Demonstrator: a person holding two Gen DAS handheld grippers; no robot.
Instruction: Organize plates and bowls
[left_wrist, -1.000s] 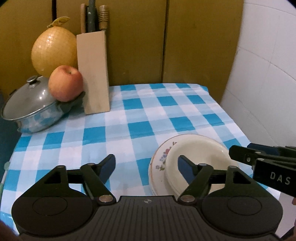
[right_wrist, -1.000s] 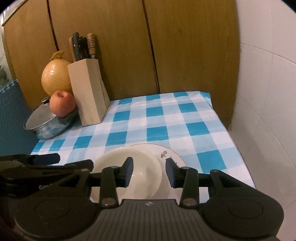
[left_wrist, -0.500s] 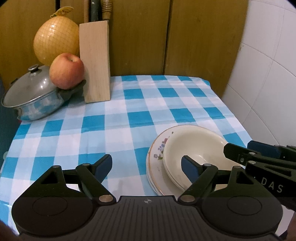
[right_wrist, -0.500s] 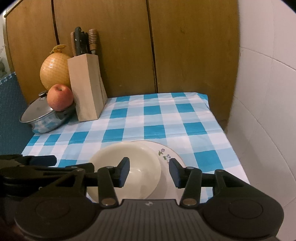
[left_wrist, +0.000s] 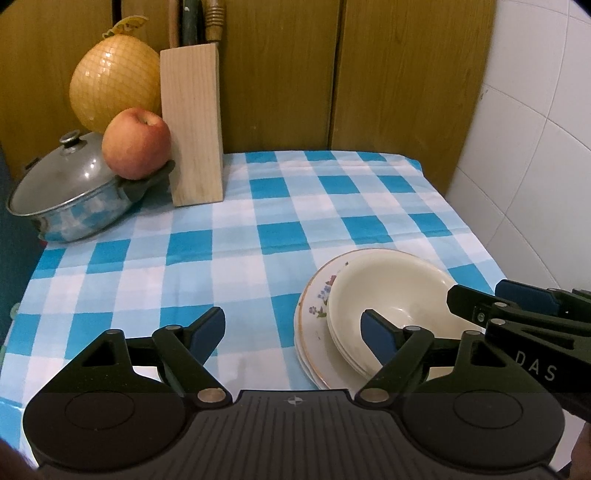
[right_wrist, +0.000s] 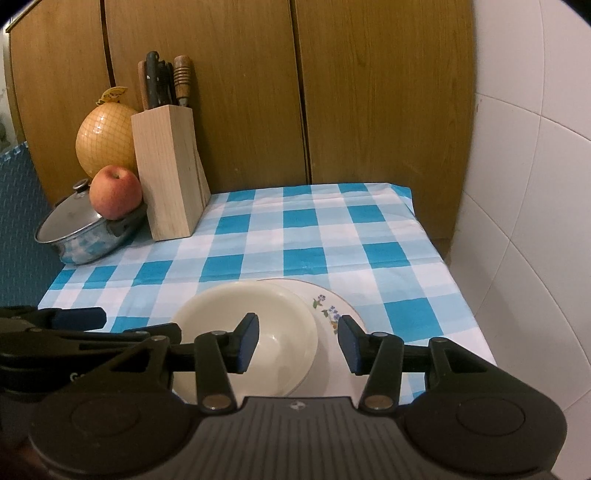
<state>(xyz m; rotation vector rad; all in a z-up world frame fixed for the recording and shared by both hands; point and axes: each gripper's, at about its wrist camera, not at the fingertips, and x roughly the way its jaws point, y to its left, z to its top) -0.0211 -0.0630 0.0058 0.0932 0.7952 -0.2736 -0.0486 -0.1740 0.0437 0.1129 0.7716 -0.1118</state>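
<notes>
So the cream bowl (left_wrist: 391, 295) is sitting inside the flowered plate (left_wrist: 314, 332), and it looks like there's more than one bowl nested and maybe two plates stacked, going by the layered rims. The whole stack is on the near right part of the table (left_wrist: 280, 206), which has a blue and white checked cloth over it, close to the white tiled wall (left_wrist: 535, 147).

The left hand-held gripper (left_wrist: 293, 332) has its jaws wide apart with nothing between them. Its right finger hangs over the near side of the bowl, the left one is over bare cloth, and I can't tell if either actually touches anything. The right hand-held gripper (right_wrist: 297, 341) is parted too, not as wide; its jaws have just been opening a bit. From its own camera the bowl's right rim and a strip of plate sit in the gap, but the pads aren't pressing on them. In the left camera it pokes in from the right edge, just past the bowl.

At the back left corner there's a steel pot (left_wrist: 70, 195) with a glass lid, an apple (left_wrist: 136, 147) resting on the pot's handle, a netted yellow pomelo (left_wrist: 110, 85) behind that, and a wooden knife block (left_wrist: 194, 125) right beside the apple, against brown cupboard doors (left_wrist: 388, 74).
</notes>
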